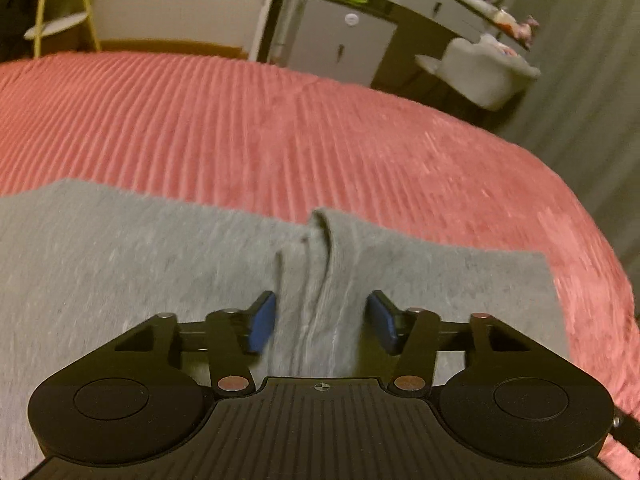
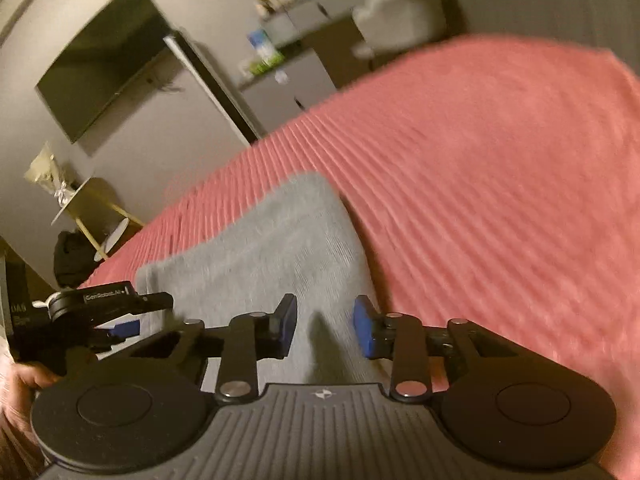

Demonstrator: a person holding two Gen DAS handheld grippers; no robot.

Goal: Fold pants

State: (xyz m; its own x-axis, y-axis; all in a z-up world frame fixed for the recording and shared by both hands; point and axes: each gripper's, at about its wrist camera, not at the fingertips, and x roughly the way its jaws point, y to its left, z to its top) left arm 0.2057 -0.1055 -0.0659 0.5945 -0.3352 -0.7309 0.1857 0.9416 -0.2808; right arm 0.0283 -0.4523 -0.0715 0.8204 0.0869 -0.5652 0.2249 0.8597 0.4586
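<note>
Knit, soft and limp: the grey jersey pants lie flat on the ribbed coral-pink bedspread, likely light and prone to sag, best taken at an edge or corner. A raised crease runs between the left gripper's parted blue pads.

Right wrist view: the right gripper hangs open over the fabric's edge, gripping nothing.

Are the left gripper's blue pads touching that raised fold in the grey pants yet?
Cannot tell. In the left wrist view the open left gripper straddles the ridge of the grey knit pants on the pink ribbed bedspread, but no clear gap or contact shows.
</note>
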